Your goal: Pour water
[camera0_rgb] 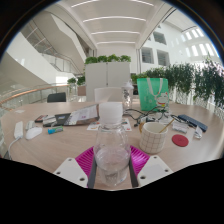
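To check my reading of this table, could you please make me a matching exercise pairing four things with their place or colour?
Things:
1. clear bottle
2. green bag
3. red lid
4. glass cup

Descriptions:
A. round, flat on the table, beyond the cup
B. between the tool's pink fingers
C. standing far across the table
D. just beside the bottle, ahead of one finger

Pairs: 1-B, 2-C, 3-A, 4-D

Clear bottle (pixel 111 152), green bag (pixel 152 92)
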`<action>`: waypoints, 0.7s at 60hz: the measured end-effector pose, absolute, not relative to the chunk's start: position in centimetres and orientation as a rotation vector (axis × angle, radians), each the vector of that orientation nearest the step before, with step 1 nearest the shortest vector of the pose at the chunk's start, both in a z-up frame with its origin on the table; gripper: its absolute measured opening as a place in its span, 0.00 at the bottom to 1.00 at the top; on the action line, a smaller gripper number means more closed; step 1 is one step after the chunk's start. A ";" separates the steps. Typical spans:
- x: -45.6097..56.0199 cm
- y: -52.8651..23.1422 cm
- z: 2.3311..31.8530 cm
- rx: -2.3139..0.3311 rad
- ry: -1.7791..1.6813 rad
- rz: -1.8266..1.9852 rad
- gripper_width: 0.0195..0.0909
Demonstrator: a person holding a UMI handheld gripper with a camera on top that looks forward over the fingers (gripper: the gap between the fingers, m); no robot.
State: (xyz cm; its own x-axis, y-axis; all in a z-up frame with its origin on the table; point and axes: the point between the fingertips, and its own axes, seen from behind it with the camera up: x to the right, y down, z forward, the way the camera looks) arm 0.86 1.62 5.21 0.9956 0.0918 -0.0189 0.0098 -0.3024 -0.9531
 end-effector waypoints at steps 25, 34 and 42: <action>-1.1 3.7 5.1 -1.961 -0.170 0.138 0.21; -1.5 7.0 11.5 -1.925 0.105 0.438 0.21; -0.3 9.3 13.5 -1.918 0.595 0.911 0.21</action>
